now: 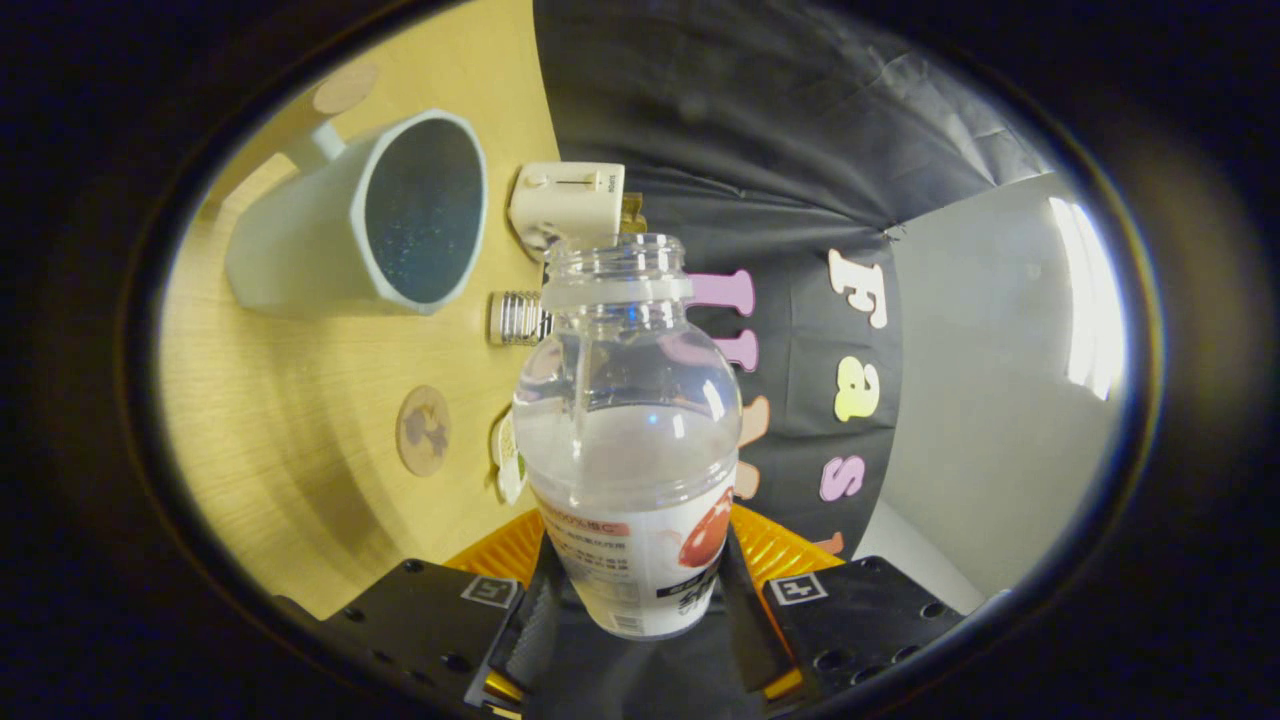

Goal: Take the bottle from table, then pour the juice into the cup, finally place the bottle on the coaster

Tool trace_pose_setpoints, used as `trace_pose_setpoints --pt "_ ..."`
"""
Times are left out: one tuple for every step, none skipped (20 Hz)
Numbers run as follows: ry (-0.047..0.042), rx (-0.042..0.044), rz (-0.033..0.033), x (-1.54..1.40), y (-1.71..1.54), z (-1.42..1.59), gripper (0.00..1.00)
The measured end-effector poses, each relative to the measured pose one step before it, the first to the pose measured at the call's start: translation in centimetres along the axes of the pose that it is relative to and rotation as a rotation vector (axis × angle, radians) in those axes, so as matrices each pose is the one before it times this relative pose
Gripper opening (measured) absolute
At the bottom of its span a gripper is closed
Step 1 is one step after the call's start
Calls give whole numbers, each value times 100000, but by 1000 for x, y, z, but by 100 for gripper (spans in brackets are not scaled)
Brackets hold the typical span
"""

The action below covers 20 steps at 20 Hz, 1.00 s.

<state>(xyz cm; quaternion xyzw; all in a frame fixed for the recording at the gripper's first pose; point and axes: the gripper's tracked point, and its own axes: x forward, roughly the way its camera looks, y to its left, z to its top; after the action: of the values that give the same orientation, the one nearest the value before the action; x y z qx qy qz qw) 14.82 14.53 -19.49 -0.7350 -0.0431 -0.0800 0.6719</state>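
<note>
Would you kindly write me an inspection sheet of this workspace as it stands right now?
Surface: light wooden table, seen tilted.
Job's things: open bottle, part full of clear liquid, held between the fingers; pale cup beyond it, inside looks empty; round coaster between cup and fingers.
Clutter: cream box with a slider and a ribbed metal cap behind the bottle; a second round disc past the cup.
Grippers: gripper shut on the bottle's lower body.
Cables: nothing seen.
Surroundings: black cloth wall, grey panel beside it.
</note>
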Motion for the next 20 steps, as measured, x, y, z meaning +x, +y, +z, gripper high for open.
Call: trace_pose_setpoints --pt "272 -267 214 -44 -13 -39 75" --pt "257 -170 445 75 137 -38 75" --pt "257 -358 435 17 25 -67 75" --pt "-7 -267 229 7 36 66 75" --pt "-50 -311 -77 94 -32 117 75" --pt "-188 -206 -122 -27 -43 -6 75" --pt "-189 -266 -141 -19 39 109 75" --pt "-289 -500 132 68 123 90 75" --pt "-248 -706 182 50 124 127 75" --pt "-349 -863 159 32 79 90 75" --pt "-306 -868 -133 -48 -27 75 75" --pt "-305 -906 -440 101 -188 38 75" --pt "-233 -987 -590 -67 -93 -103 75" --pt "-152 -995 -555 -1 -121 21 75" --pt "5 -793 -476 -39 -104 -13 75" --pt "-13 -663 -284 40 52 -89 75" --pt "-23 -489 -178 -20 -58 -12 75" --pt "-95 -429 9 150 17 -13 75" --pt "-121 -424 -103 -30 -110 65 75" --pt "-208 -321 -278 19 -87 -24 75"
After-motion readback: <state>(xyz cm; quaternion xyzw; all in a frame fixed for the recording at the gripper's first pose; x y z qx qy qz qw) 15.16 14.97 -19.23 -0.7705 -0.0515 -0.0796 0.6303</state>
